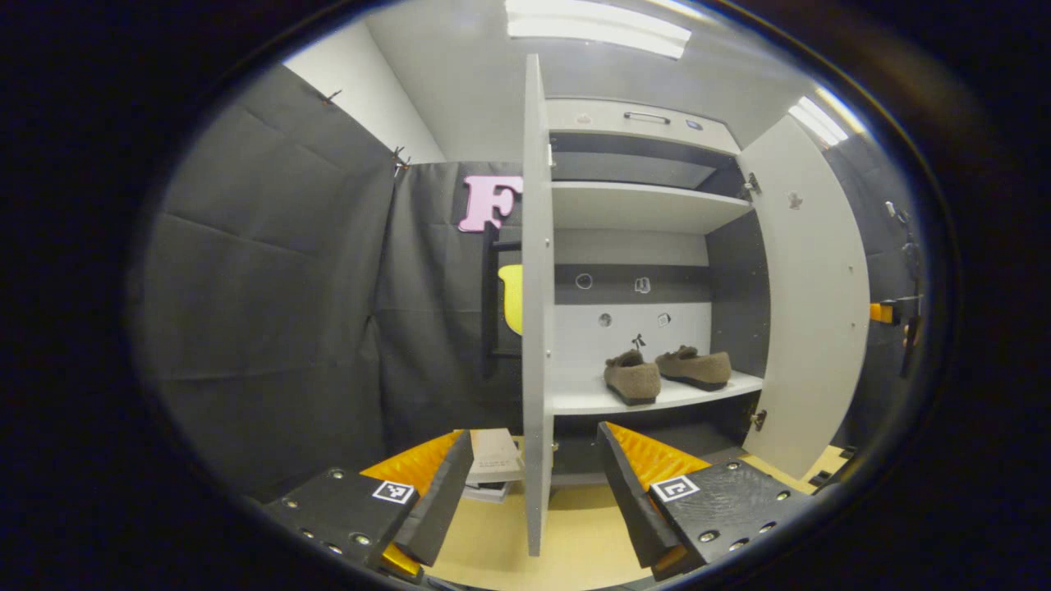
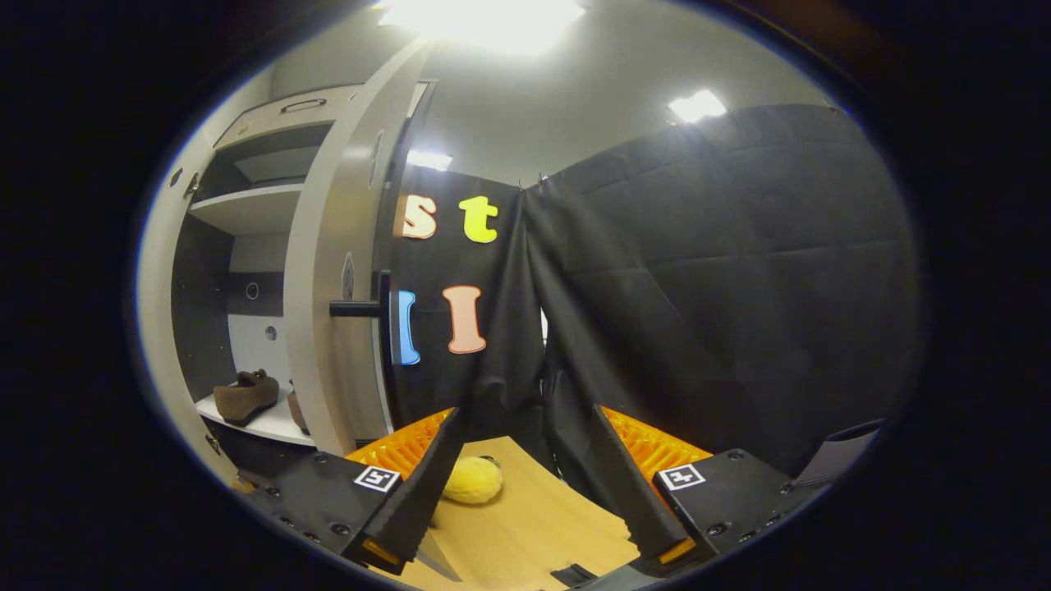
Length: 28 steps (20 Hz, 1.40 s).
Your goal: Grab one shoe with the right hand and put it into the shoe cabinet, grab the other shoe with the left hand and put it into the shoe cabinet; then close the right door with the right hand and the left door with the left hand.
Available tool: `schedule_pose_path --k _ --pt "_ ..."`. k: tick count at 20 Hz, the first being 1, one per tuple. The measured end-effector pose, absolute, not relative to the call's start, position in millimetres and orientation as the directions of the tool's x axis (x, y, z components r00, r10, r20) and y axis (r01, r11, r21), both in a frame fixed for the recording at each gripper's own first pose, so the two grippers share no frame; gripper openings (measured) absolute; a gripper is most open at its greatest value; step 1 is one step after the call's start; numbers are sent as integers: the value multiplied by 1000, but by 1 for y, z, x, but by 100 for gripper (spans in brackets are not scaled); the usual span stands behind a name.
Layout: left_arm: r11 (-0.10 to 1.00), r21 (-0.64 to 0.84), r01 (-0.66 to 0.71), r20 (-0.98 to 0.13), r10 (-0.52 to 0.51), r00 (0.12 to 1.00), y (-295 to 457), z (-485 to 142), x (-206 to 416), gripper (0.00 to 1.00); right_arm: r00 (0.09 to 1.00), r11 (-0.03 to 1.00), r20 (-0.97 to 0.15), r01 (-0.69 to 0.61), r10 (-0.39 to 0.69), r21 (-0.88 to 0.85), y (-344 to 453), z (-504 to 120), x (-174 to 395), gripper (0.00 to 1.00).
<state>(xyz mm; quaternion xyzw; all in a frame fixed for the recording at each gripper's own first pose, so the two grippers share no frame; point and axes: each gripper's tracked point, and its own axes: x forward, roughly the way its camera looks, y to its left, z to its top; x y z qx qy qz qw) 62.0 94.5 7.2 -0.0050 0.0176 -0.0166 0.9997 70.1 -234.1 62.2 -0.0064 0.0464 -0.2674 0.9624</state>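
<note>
Two brown slip-on shoes [image 1: 632, 377] [image 1: 695, 367] rest side by side on the white lower shelf [image 1: 585, 400] of the open shoe cabinet. In the left gripper view the left door [image 1: 538, 304] stands edge-on straight ahead, and the right door [image 1: 809, 304] is swung wide. My left gripper [image 1: 534, 492] is open, its fingers straddling the left door's lower edge without touching. In the right gripper view my right gripper [image 2: 525, 484] is open and holds nothing; the right door [image 2: 332, 271] with its dark handle [image 2: 355, 309] stands to its left, with one shoe [image 2: 246, 396] showing on the shelf.
A stack of papers or books [image 1: 493, 468] lies on the wooden floor left of the left door. A yellow plush toy [image 2: 473, 480] lies on the floor between the right gripper's fingers and the booth's black cloth wall [image 2: 706, 312]. An upper shelf [image 1: 640, 205] stands bare.
</note>
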Motion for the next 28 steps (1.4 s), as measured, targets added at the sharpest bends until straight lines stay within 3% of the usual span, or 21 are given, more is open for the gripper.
schedule_pose_path --k 3,4,6,7,8,9,12,13,14,15,28 --pt "1000 -11 3 -46 -3 999 111 5 61 88 849 850 -58 520 -525 -81 -225 65 75 94" --pt "1000 -9 -7 -47 6 999 116 3 58 95 847 846 -48 523 -530 -106 -223 65 75 94" --pt "1000 -9 -15 -49 14 999 123 4 55 95 860 860 -53 502 -507 -86 -211 67 73 89" --pt "1000 -12 -16 -48 16 999 125 4 55 95 863 864 -61 499 -502 -66 -206 66 74 83" --pt "1000 -16 -18 -45 17 999 127 5 54 88 859 860 -53 506 -509 -66 -205 66 76 76" --pt "1000 -20 -19 -42 18 999 129 4 54 95 853 853 -51 516 -520 -76 -204 65 77 72" --pt "1000 -23 -13 -38 12 999 131 6 55 95 860 861 -50 503 -507 -75 -189 66 76 75" --pt "1000 -23 -14 -39 13 999 132 6 54 88 869 870 -51 487 -491 -73 -181 66 76 76" --pt "1000 -26 -11 -40 10 999 132 4 54 95 878 878 -49 473 -477 -76 -173 66 76 76" --pt "1000 -29 -8 -43 7 999 131 3 54 95 886 886 -47 457 -462 -82 -165 67 77 72" --pt "997 -40 -59 -38 58 998 153 4 35 95 955 954 -45 290 -294 -81 -82 67 106 76"
